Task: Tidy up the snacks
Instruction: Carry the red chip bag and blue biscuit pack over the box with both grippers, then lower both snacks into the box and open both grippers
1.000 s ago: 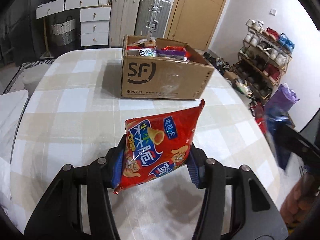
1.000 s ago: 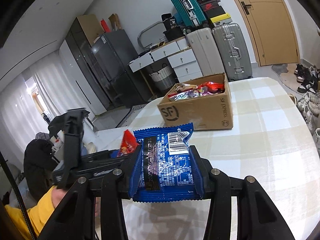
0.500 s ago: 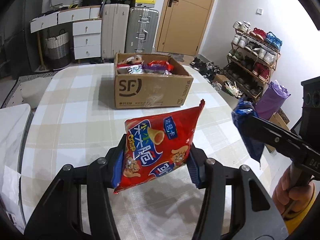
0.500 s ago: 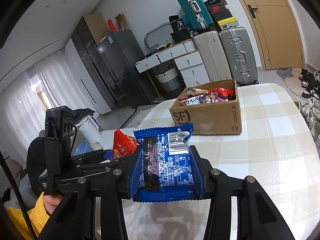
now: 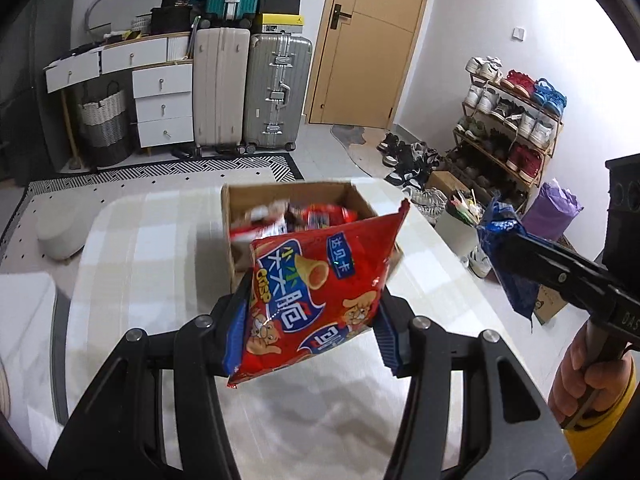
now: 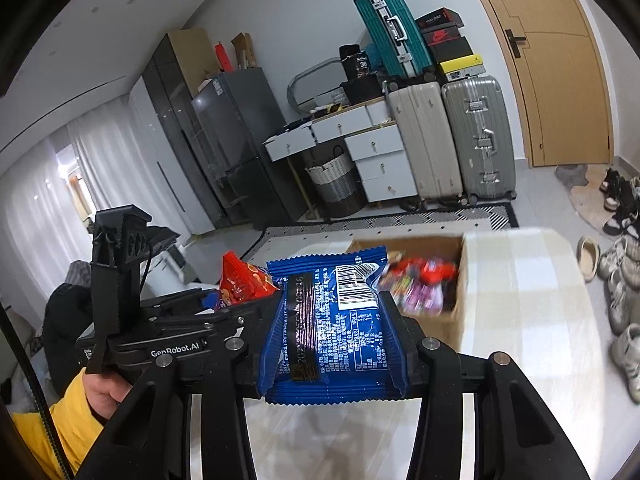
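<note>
My left gripper (image 5: 310, 316) is shut on a red crisp bag (image 5: 316, 292) and holds it above the checked table, just short of the open cardboard box (image 5: 240, 208) of snacks. My right gripper (image 6: 332, 336) is shut on a blue snack packet (image 6: 328, 320), barcode side up, also in the air before the box (image 6: 456, 308). In the left wrist view the right gripper (image 5: 508, 256) with the blue packet (image 5: 496, 228) is at the right. In the right wrist view the left gripper (image 6: 224, 300) with the red bag (image 6: 240, 280) is at the left.
The checked table (image 5: 132, 264) runs under both grippers. Beyond it stand suitcases (image 5: 276, 92), white drawers (image 5: 162, 108), a woven basket (image 5: 102, 120), a door and a shoe rack (image 5: 512, 120). A dark fridge (image 6: 236, 140) stands at the left in the right wrist view.
Both grippers have risen and moved toward the box with their packets still held. The box now sits closer and is seen from above, with its contents showing.
</note>
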A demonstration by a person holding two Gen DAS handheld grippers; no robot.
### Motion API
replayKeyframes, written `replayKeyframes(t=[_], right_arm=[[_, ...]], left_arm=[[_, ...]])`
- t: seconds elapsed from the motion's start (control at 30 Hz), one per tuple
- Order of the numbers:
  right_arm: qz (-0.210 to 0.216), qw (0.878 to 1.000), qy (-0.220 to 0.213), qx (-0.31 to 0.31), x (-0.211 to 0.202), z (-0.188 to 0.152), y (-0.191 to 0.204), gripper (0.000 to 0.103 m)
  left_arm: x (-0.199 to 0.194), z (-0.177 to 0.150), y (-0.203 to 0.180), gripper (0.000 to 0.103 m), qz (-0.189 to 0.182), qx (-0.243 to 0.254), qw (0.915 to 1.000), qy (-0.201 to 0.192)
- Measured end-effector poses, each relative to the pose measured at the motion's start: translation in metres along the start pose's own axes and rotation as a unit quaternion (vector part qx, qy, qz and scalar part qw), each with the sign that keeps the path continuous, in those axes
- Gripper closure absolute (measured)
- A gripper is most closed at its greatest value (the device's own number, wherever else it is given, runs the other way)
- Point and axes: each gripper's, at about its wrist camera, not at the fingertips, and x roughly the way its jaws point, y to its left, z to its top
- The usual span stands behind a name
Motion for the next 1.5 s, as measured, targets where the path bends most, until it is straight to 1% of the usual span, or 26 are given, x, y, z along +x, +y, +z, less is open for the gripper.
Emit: replayKeyframes(t=[0.1,0.17,0.23,0.3,0.33,0.5,0.57,0.67,0.8,0.87,0.93,1.0,1.03,1.07,1.33,1.5], right_arm=[[-0.009,1.0,0.005,0.001,0.022,0.025,-0.015,0.058],[-0.017,1.0,0.015,0.004,0.04,0.038,-0.027,0.058],[-0.024,0.999,0.025,0.01,0.061,0.05,-0.04,0.058],[-0.03,0.999,0.037,0.015,0.077,0.057,-0.049,0.058],[-0.034,0.998,0.044,0.017,0.089,0.061,-0.055,0.058],[-0.046,0.996,0.07,0.026,0.123,0.07,-0.08,0.058],[-0.05,0.996,0.075,0.027,0.133,0.069,-0.087,0.058],[-0.05,0.995,0.083,0.032,0.145,0.068,-0.094,0.058],[-0.049,0.993,0.095,0.041,0.157,0.065,-0.1,0.058],[-0.046,0.993,0.099,0.045,0.161,0.063,-0.101,0.058],[-0.044,0.993,0.104,0.046,0.164,0.061,-0.102,0.058],[-0.045,0.992,0.108,0.044,0.169,0.062,-0.102,0.058],[-0.046,0.992,0.108,0.044,0.171,0.062,-0.102,0.058],[-0.046,0.992,0.109,0.046,0.173,0.062,-0.102,0.058],[-0.044,0.99,0.121,0.061,0.18,0.054,-0.103,0.058],[-0.042,0.99,0.123,0.063,0.181,0.051,-0.101,0.058]], left_arm=[[0.027,0.028,0.008,0.053,-0.004,-0.011,0.9999,0.005],[0.049,0.043,0.015,0.053,-0.009,-0.017,0.9997,0.015],[0.073,0.056,0.022,0.053,-0.014,-0.033,0.9991,0.025],[0.094,0.065,0.026,0.053,-0.026,-0.042,0.9979,0.041],[0.103,0.068,0.028,0.053,-0.025,-0.046,0.9976,0.045],[0.14,0.072,0.03,0.053,-0.028,-0.035,0.9965,0.071],[0.156,0.073,0.03,0.053,-0.021,-0.029,0.9965,0.075],[0.168,0.073,0.027,0.052,-0.025,-0.026,0.996,0.082],[0.186,0.072,0.024,0.051,-0.01,-0.012,0.9965,0.082],[0.19,0.072,0.024,0.05,-0.009,-0.009,0.9963,0.085],[0.192,0.071,0.024,0.046,-0.004,-0.004,0.9956,0.094],[0.191,0.07,0.024,0.044,-0.002,-0.003,0.9957,0.093],[0.19,0.07,0.025,0.041,-0.002,-0.003,0.9958,0.091],[0.189,0.069,0.027,0.04,-0.002,-0.002,0.9958,0.091],[0.172,0.072,0.033,0.04,0.009,-0.004,0.997,0.076],[0.159,0.075,0.034,0.04,0.007,-0.004,0.9979,0.065]])
